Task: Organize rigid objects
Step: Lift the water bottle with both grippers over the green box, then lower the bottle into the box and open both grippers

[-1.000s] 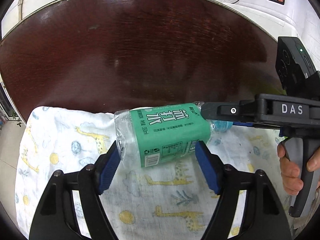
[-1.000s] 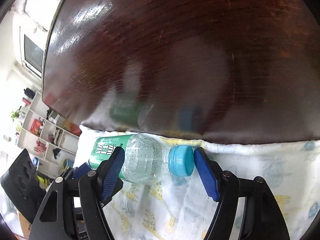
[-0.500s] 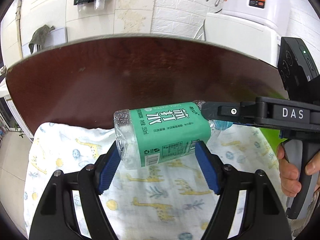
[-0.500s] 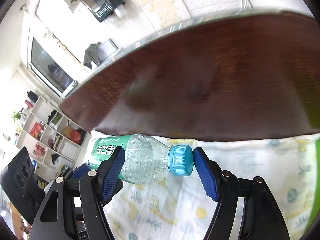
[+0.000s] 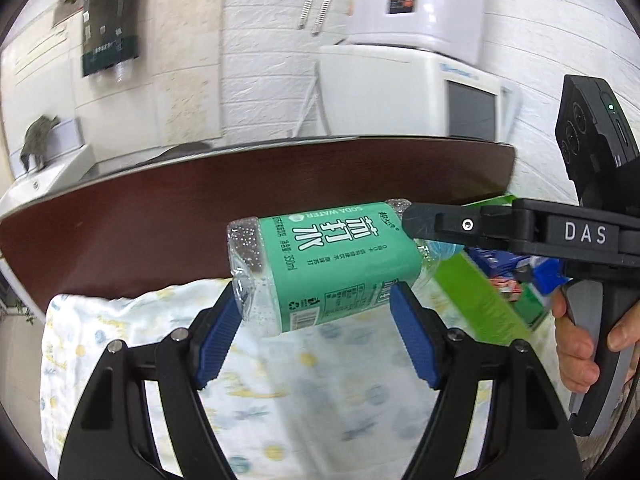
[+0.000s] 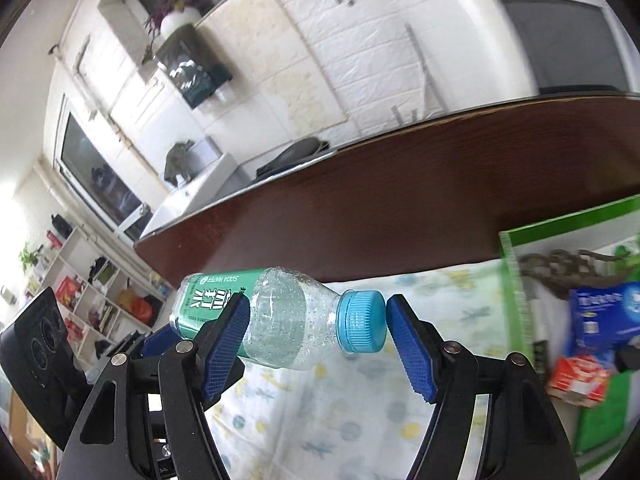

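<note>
- The soda water bottle [image 5: 324, 266] is held lying on its side in the air, above the giraffe-print cloth [image 5: 132, 340] spread at the near edge of the dark wooden table [image 5: 160, 208]
- The left gripper [image 5: 316, 334] is closed on the labelled body, with its blue pads [image 5: 218, 340] pressed against the base and the shoulder end of the label
- The right gripper [image 6: 316, 336] spans the clear shoulder and the blue cap [image 6: 362, 326]; its left pad lies on the plastic, its right pad just beside the cap top, and firm contact there cannot be told
- The bottle is judged light and thin-walled, smooth under the label and easily dented; the ribbed cap and the stiffer base are judged the safer holds
- Compared with a second ago, the bottle has been raised off the cloth, both views have tilted up to the white brick wall [image 5: 260, 60], and a green box [image 6: 568, 236] of small packets has come into sight at the right
</note>
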### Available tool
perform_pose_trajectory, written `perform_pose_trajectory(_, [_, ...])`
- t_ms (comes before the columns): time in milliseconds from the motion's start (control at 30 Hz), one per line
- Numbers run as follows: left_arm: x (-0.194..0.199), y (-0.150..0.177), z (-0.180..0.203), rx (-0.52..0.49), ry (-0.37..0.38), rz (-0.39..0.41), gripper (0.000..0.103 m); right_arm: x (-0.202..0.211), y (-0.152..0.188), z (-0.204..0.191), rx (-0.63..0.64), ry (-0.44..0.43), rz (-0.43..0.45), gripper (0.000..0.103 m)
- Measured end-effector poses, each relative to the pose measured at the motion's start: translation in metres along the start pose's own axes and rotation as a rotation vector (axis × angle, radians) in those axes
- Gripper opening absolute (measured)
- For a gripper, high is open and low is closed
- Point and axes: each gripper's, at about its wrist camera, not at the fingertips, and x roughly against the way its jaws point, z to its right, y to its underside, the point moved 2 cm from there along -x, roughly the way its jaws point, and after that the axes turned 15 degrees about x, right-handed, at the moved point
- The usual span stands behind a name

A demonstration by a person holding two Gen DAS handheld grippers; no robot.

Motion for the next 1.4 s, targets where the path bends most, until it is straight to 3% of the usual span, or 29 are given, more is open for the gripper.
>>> perform_pose_trajectory(400, [-0.033, 0.011, 0.154, -0.15, 0.168, -0.054, 0.072, 0.107, 0.033, 0.102, -0.125, 0.177, 0.099, 0.072])
perform_pose_trajectory(700, [-0.071, 0.018, 0.223, -0.219, 0.223, -0.113, 0.072, 0.144, 0.055, 0.163, -0.19, 0.299, 0.119, 0.072])
perform_pose_trajectory(1000, [-0.102, 0.022, 0.255, -0.241, 0.239, -0.16, 0.072, 0.151, 0.065, 0.2, -0.212, 0.384, 0.114, 0.072])
perform_pose_trajectory(1400, [-0.117, 0.03, 0.271, -0.269, 0.255, -0.2, 0.072, 0.138, 0.071, 0.198, -0.112, 0.56, 0.051, 0.072])
